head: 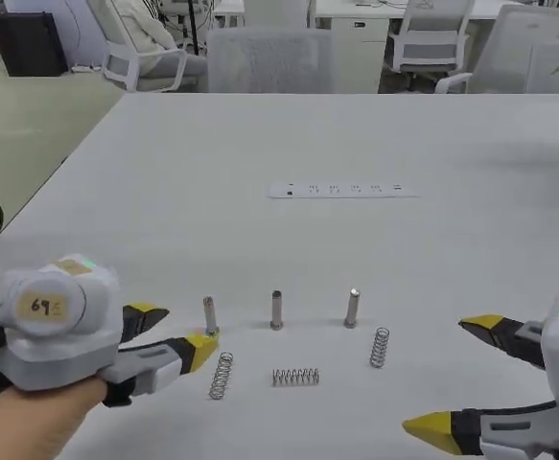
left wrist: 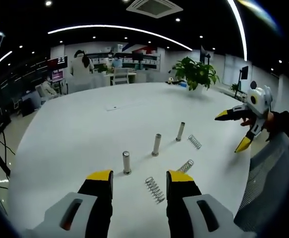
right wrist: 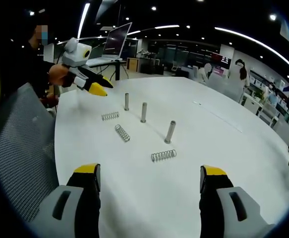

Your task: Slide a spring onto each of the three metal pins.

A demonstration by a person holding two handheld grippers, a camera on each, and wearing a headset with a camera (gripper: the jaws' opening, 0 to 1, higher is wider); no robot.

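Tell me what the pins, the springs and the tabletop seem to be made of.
Pins: likely metal, smooth grey cylinders with a dull sheen. Springs: thin coiled wire, probably steel, silvery with small glints. Tabletop: matte white, even and seamless, perhaps laminate; its core cannot be told.

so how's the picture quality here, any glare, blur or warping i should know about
Head view: even, soft light, white table slightly washed out, pins and springs sharp with faint shadows. Left gripper view: fisheye bends the ceiling light strips into arcs; centre crisp. Right gripper view: same warping, table edge bowed, dim surroundings.
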